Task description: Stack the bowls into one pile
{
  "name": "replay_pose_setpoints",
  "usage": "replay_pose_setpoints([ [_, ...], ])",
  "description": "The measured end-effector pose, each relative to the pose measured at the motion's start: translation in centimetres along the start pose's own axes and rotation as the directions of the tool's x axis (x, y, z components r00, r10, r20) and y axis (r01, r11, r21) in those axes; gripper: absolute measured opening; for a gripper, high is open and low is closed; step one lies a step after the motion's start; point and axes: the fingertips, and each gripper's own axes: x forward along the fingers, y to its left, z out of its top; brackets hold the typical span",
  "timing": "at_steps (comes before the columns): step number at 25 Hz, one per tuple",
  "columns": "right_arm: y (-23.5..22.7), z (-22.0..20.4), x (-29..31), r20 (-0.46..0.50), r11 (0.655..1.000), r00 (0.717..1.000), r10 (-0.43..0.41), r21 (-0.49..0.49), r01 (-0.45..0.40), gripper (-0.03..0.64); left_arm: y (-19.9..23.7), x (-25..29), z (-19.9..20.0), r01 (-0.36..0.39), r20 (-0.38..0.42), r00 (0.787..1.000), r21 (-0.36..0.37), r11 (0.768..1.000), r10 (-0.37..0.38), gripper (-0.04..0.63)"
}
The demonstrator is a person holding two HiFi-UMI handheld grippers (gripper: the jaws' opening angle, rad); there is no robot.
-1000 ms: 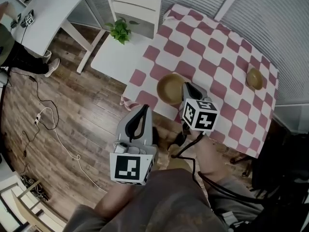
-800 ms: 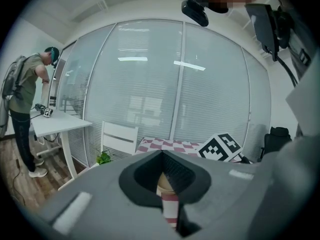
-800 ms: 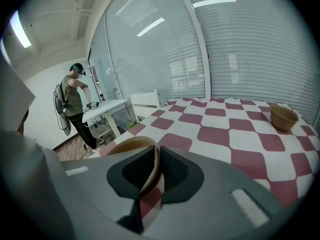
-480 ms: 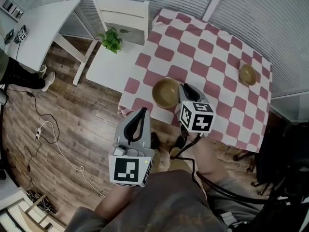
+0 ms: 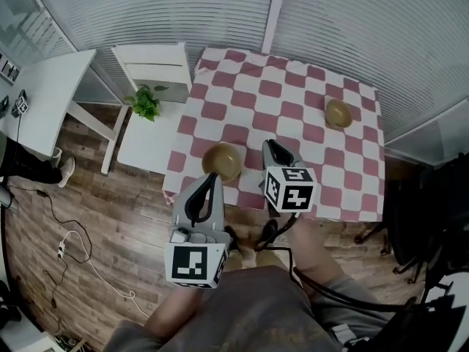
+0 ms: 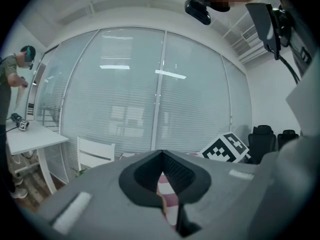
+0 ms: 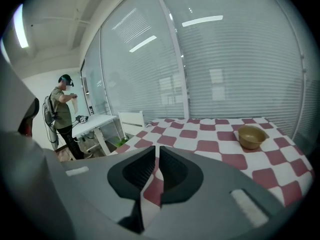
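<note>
Both are lifting back from the near bowl (image 5: 222,161). Left gripper (image 5: 211,182), just behind it, is hanging shut and empty. Right gripper (image 5: 272,147), jaws just narrowing to an empty slit, is facing the far bowl (image 5: 338,113), well ahead on the tabletop (image 5: 293,86). Fetching it probably means reaching and reopening.

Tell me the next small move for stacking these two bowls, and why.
Probably open the right gripper wider and reach it toward the far bowl. Its jaws have just been closing and stand slightly apart with nothing between them; the two bowls sit well apart on the checked cloth, and the near bowl lies right beside this gripper.
</note>
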Motion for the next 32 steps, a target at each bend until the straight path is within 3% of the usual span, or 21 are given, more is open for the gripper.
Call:
replay_pose_setpoints([
  [3, -4.0, 0.2, -2.7, 0.029, 0.996, 0.996, -0.086, 0.032, 0.085, 0.035, -3.5, 1.5, 0.5, 0.098, 0.01, 0.995, 0.023, 0.995, -0.098, 0.0],
  [6, -9.0, -0.7, -6.3, 0.041, 0.978, 0.981, -0.19, 0.091, 0.185, 0.028, -7.8, 3.1, 0.7, 0.214, -0.002, 0.977, 0.045, 0.976, -0.214, 0.0],
  [12, -17.8, -4.1, -13.6, 0.031, 0.899, 0.921, -0.387, 0.234, 0.37, 0.026, -16.6, 5.5, 0.5, 0.438, -0.039, 0.899, 0.094, 0.894, -0.436, 0.0],
  [15, -20.0, -5.1, -15.9, 0.028, 0.868, 0.899, -0.436, 0.276, 0.413, 0.026, -19.8, 6.0, 0.5, 0.501, -0.055, 0.866, 0.109, 0.859, -0.498, 0.0],
  [18, -21.4, -5.2, -17.1, 0.025, 0.854, 0.89, -0.456, 0.293, 0.43, 0.026, -22.1, 6.6, 0.9, 0.533, -0.061, 0.846, 0.119, 0.838, -0.53, 0.0],
  [24, -23.8, -4.4, -16.9, 0.032, 0.862, 0.895, -0.445, 0.287, 0.418, 0.026, -24.0, 8.2, 0.7, 0.527, -0.066, 0.85, 0.132, 0.84, -0.523, 0.0],
  [32, -26.6, -2.1, -14.4, 0.048, 0.9, 0.924, -0.38, 0.249, 0.357, 0.026, -25.8, 11.2, 1.8, 0.465, -0.062, 0.885, 0.141, 0.874, -0.461, 0.0],
])
